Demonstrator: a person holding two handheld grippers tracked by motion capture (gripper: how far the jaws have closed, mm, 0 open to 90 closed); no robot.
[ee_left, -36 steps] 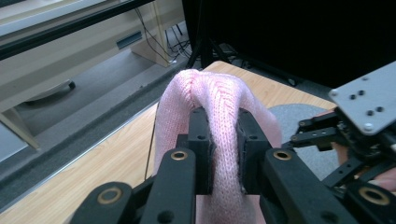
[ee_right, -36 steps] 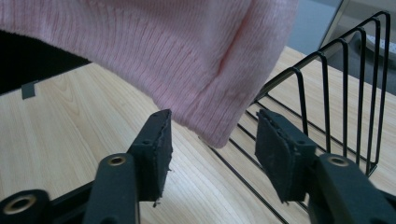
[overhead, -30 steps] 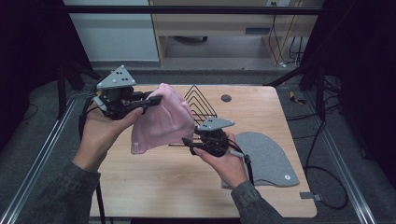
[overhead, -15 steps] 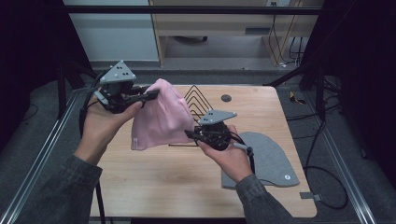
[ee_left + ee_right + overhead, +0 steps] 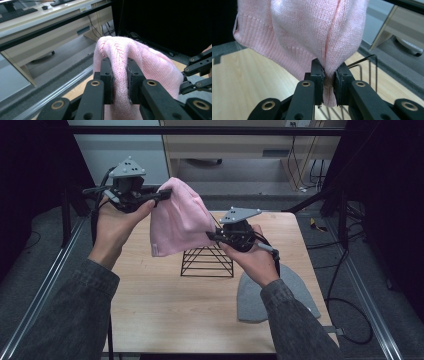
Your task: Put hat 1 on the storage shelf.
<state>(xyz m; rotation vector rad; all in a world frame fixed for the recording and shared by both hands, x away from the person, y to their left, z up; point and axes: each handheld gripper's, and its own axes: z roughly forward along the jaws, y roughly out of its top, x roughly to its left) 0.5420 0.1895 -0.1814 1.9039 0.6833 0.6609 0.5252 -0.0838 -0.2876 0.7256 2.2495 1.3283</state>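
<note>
No lettering, brand, number or sign can be read anywhere in these views. The small tag on the pink hat [image 5: 176, 220] is too blurred to read.

Beige desk [image 5: 235, 140], grey floor [image 5: 260, 185]

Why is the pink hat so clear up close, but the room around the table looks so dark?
High view: light falls on the table and the pink hat, while the sides go nearly black. Left gripper view: the hat's knit is sharp, the black backdrop swallows detail. Right gripper view: the knit is crisp and bright, the wire rack behind is slightly soft.
</note>
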